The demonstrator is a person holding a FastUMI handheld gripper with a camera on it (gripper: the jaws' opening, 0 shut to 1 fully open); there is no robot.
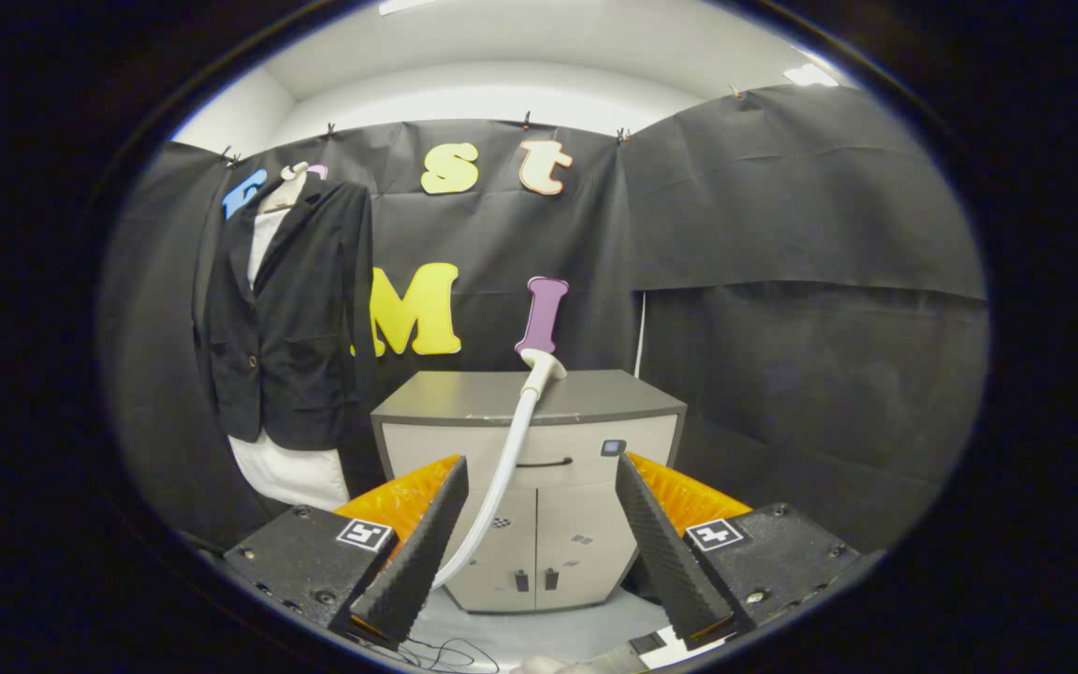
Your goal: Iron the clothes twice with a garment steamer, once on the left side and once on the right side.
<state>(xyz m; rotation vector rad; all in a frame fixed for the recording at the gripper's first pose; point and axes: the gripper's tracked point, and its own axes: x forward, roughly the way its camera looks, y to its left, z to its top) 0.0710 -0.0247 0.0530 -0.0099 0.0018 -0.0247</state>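
- A low grey cabinet with a flat dark-grey top and two pale front doors [539,524] is taken here as the landmark; it is seen standing against the black cloth wall.
- A white garment-steamer head on a long white flexible hose [513,449] is seen resting on the top of the cabinet, near its middle; the hose is draped down over the cabinet's front and curves away toward the floor at the cabinet's lower left.
- A black suit jacket worn over a white shirt [291,328] is hung on a pale hanger to the left of the cabinet, higher than its top, against the same wall; the white hem of the shirt is seen below the jacket, level with the cabinet's doors.
- The gripper [539,534] is held in front of the cabinet, well apart from it, with its two black ridged fingers [417,552] spread wide and nothing held between them.
- The cabinet's doors and part of the hose are framed in the gap between the fingers; the hose is passed just beside the left finger, but whether it is touched cannot be told.
- Orange parts and black blocks bearing square markers are seen behind the fingers.
- A pale floor [539,632] is seen beneath the cabinet.
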